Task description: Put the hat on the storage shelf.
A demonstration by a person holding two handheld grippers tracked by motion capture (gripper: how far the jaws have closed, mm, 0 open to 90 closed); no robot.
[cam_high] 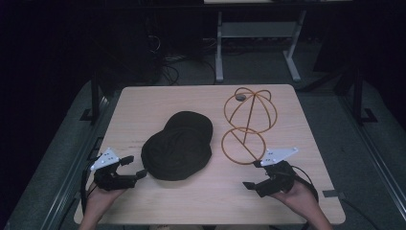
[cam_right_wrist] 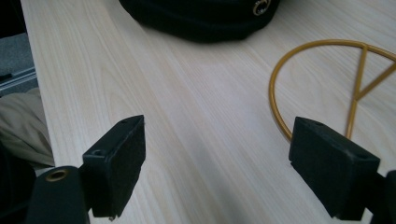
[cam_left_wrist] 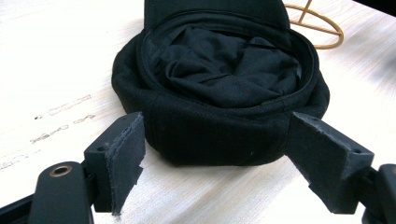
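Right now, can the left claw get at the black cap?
Probably yes. The left claw stands open facing the black cap, whose near edge lies just ahead between its jaws, with bare table around and nothing in between.

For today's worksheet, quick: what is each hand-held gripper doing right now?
Left hand-held gripper: open, jaws either side of the black cap, not pressing it.
Right hand-held gripper: open, holding nothing.

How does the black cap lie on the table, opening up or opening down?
Opening up. In the left gripper view the black cap shows its hollow inside with crumpled lining, and its crown rests on the table.
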